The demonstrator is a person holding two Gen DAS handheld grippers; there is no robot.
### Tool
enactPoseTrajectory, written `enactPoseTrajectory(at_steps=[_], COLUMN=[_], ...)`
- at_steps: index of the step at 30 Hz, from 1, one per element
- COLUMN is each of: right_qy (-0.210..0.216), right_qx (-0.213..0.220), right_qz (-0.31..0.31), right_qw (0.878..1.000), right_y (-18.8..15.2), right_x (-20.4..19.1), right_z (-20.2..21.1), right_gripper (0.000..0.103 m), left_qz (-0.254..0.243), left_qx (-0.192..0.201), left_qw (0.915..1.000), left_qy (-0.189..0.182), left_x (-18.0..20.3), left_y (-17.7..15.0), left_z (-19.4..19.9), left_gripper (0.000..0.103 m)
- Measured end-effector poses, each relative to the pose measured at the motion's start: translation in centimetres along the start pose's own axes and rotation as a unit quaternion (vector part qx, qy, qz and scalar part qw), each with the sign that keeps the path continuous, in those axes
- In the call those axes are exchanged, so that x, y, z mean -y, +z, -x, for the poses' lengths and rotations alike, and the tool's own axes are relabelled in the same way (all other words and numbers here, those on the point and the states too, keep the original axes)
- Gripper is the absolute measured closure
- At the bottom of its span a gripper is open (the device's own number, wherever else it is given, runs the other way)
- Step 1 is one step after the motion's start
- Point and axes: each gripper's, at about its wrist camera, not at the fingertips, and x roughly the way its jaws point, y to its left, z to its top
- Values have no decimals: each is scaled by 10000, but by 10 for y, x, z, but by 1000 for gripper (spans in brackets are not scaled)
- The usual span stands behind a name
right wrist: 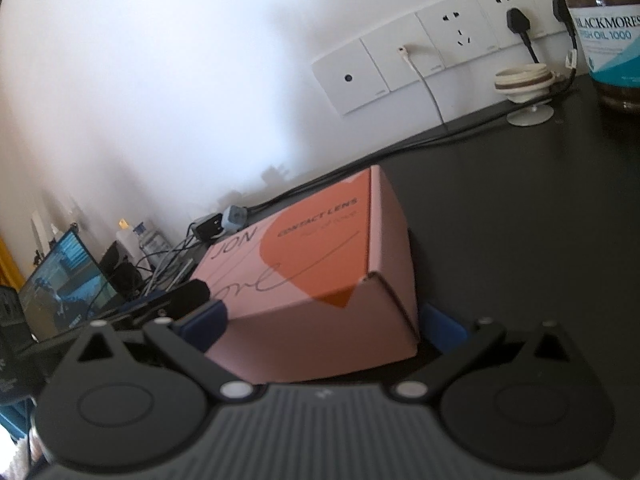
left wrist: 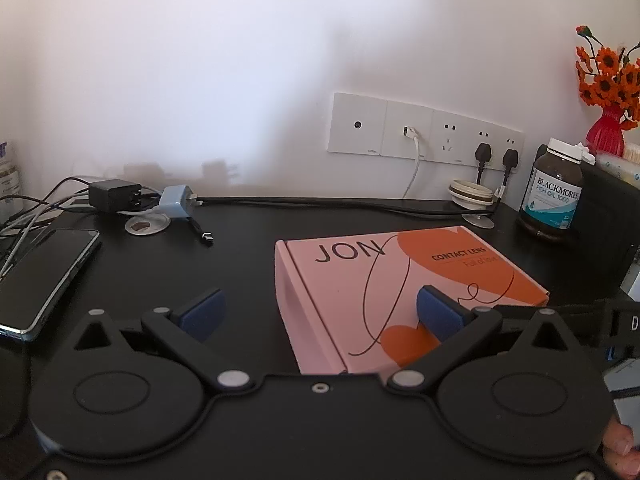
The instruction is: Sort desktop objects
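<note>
1. Behind everything a plain white wall is seen, carrying a white plastic socket strip, and below it a matt black desk with a smooth, dark top.
2. At the far left a glossy black slab phone lies flat, beside a tangle of cables, a black block charger and a pale-blue plug adapter.
3. The left hand-held gripper is held wide; its blue padded right finger sits over the lid of the pink-and-orange cardboard contact-lens box, its left finger over bare desk.
4. That box lies flat near the desk's middle front. The right hand-held gripper is spread wide around its short end; whether the pads touch cannot be told.
5. At the far right an amber fish-oil bottle with a white cap stands.
6. Thin card could be crushed if squeezed hard, or could slip from the smooth pads; the bottle might be knocked if the box is swung rightward.
</note>
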Motion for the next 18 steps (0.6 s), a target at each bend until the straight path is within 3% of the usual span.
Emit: enactPoseTrajectory(at_steps=[18], right_qy=[-15], right_qx=[29], right_qz=[-22], right_qw=[10000], right_y=[0], right_x=[4], right_z=[2], right_gripper=[1], left_qz=[-315], left_qx=[158], left_qw=[9993], left_qy=[142], left_x=[8], left_y=[-2], left_z=[3], left_gripper=[0])
